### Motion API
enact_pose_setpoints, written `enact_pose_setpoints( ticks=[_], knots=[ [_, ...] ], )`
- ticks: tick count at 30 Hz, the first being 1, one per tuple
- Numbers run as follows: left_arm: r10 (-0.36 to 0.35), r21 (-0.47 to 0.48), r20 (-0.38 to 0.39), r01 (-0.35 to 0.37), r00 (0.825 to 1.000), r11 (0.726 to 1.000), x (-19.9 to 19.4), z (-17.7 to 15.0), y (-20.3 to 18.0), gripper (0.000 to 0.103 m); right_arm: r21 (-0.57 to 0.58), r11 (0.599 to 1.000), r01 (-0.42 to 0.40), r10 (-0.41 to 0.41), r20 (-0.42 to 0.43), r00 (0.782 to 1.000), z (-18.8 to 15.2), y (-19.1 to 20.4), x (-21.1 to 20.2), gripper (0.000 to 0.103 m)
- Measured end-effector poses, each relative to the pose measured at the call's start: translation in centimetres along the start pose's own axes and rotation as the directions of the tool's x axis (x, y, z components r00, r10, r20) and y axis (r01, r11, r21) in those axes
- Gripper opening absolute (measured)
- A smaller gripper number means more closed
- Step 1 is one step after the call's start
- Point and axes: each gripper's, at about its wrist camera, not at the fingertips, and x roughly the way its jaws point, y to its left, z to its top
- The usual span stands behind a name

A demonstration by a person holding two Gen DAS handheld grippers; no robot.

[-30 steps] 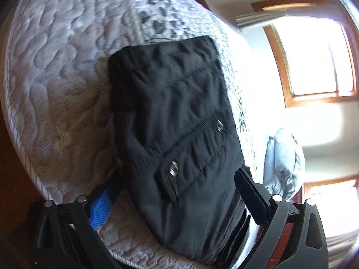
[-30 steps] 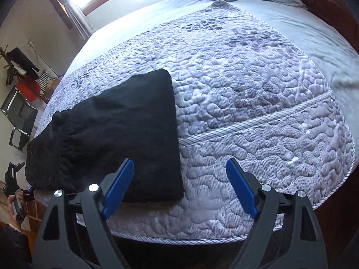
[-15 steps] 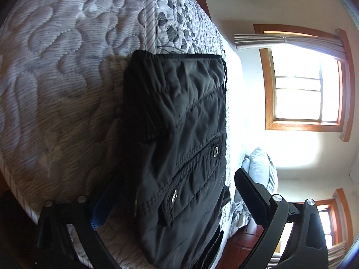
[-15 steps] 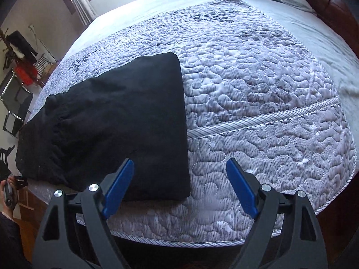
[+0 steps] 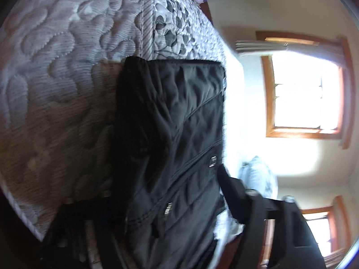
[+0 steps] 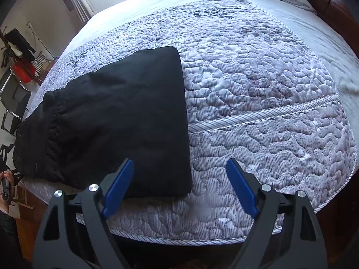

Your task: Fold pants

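My right gripper hangs with fingers spread, empty, just above the near edge of the folded black pants on the quilted bed. My left gripper straddles the pants' pocket end, fingers apart.

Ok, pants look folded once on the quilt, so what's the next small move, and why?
Probably close the left tool on the near end of the pants: its fingers already straddle that end, while the right tool hangs open, touching nothing.
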Motion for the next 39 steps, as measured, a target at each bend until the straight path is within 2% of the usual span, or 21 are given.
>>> enact_pose_setpoints(
  ticks=[2, 6, 11, 14, 16, 18, 19, 23, 27, 34, 39],
  knots=[
    [0.044, 0.006, -0.016, -0.044, 0.999, 0.999, 0.3, -0.2, 0.1, 0.047, 0.003, 1.000, -0.004, 0.004, -0.001, 1.000, 0.0, 0.0, 0.1, 0.084],
    [0.007, -0.091, -0.040, -0.011, 0.999, 0.996, 0.9, -0.1, 1.6, 0.048, -0.009, 1.000, 0.000, 0.000, -0.001, 1.000, -0.1, 0.2, 0.0, 0.084],
    [0.013, -0.119, -0.030, -0.017, 0.999, 0.993, 1.3, -0.2, 1.8, 0.053, -0.001, 1.000, 0.000, 0.000, 0.000, 1.000, -0.2, -0.1, 0.0, 0.084],
    [-0.015, -0.127, -0.038, 0.010, 0.999, 0.992, 1.6, 0.0, 1.9, 0.061, -0.001, 1.000, 0.000, 0.000, -0.001, 1.000, -0.3, -0.2, -0.1, 0.084],
    [-0.015, -0.130, -0.045, 0.009, 0.999, 0.991, 2.2, 0.9, 1.4, 0.061, -0.003, 1.000, 0.001, -0.001, -0.002, 1.000, -0.3, -0.2, -0.2, 0.084],
    [0.005, -0.118, -0.053, -0.012, 0.999, 0.993, 2.5, 1.0, 1.1, 0.049, 0.000, 1.000, 0.003, -0.003, -0.003, 1.000, -0.4, -0.1, -0.2, 0.084],
    [0.014, -0.115, -0.052, -0.020, 0.999, 0.993, 2.5, 0.9, 1.0, 0.047, 0.001, 1.000, 0.004, -0.004, -0.002, 1.000, -0.4, -0.1, -0.3, 0.084],
    [-0.006, -0.128, -0.039, 0.001, 0.999, 0.992, 2.3, 1.1, 0.6, 0.029, 0.003, 1.000, 0.005, -0.005, 0.002, 1.000, -0.4, -0.2, -0.4, 0.084],
    [0.001, -0.089, -0.023, -0.003, 1.000, 0.996, 2.0, 0.6, -0.4, 0.017, 0.000, 1.000, 0.011, -0.011, 0.005, 1.000, -0.4, -0.2, -0.6, 0.084],
    [0.006, 0.039, 0.019, -0.006, 1.000, 0.999, 1.7, 0.2, -4.6, 0.014, 0.017, 1.000, 0.008, -0.008, 0.024, 1.000, -0.2, -0.8, -1.2, 0.085],
    [0.002, 0.150, 0.032, -0.007, 0.999, 0.989, 1.7, -0.6, -8.3, 0.014, 0.037, 0.999, 0.004, -0.005, 0.032, 0.999, -0.4, -1.5, -1.4, 0.085]
  ],
)
